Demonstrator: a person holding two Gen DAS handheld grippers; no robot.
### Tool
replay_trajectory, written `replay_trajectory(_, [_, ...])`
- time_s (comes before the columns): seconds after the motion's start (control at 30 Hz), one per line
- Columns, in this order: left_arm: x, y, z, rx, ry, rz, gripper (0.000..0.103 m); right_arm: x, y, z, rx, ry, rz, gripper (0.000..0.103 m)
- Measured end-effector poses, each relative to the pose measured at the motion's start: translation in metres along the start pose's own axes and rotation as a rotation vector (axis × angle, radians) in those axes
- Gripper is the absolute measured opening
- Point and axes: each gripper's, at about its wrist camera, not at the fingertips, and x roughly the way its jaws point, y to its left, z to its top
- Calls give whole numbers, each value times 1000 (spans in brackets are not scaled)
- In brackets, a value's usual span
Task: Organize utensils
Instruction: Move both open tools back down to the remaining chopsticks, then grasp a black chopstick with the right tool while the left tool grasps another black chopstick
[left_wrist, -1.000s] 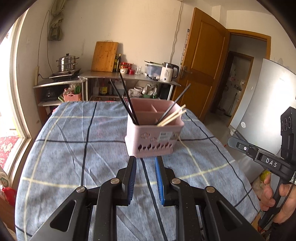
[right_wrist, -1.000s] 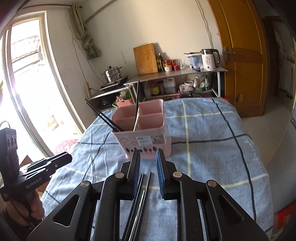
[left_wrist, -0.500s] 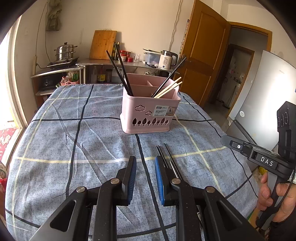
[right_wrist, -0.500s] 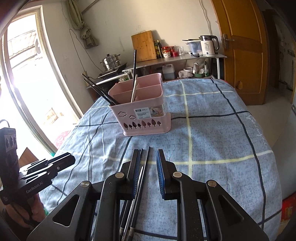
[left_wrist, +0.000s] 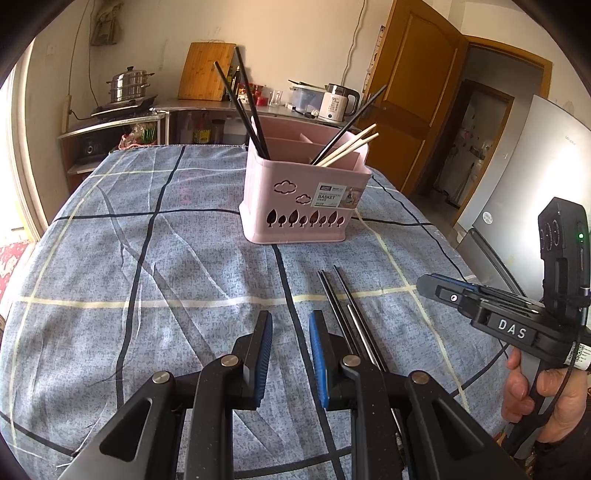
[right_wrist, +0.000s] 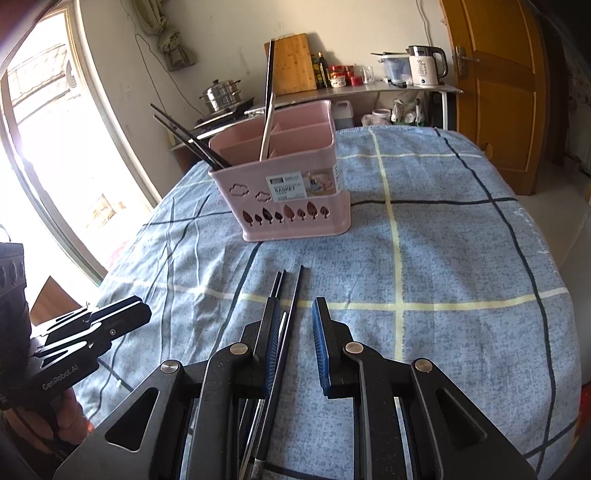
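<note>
both tongs hang over the blue plaid cloth (left_wrist: 110, 258) with their blue pads apart and nothing pinched between them. left gripper (left_wrist: 290, 354) has a bare strip of cloth in its gap, and the loose black chopsticks (left_wrist: 345, 314) lie on the cloth just past its right finger, at about 2 o'clock from the tips. right gripper (right_wrist: 294, 343) stands over the same chopsticks (right_wrist: 286, 314): they run up under its left finger and one rod crosses the gap close beside that pad, untouched by the other pad (released, not grasping). pink basket (left_wrist: 306, 199) stands upright on the cloth at 12 o'clock from both grippers, well apart from the loose pair. black chopsticks lean out of its left compartment, pale wooden ones and one black one out of the right. right hand (left_wrist: 535, 398) grips its handle at 4 o'clock in the left view
</note>
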Motion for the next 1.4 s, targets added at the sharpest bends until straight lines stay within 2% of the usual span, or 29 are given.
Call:
replay_trajectory(0.7, [35,25,1,-65,68,-3,20,96,6,9,-46,185,-10,17])
replay_trajectory(0.8, [43,20,4,-58,80,-11,20,97,3,9,-55,185,-23,7])
replay_trajectory(1.1, [82,-7,17,-32,131,-50,20,79,-25,2,2,174,-35,7])
replay_trajectory(1.4, [117,-24,20,-28,182,-10,20,67,-46,-4,47,165,-27,7])
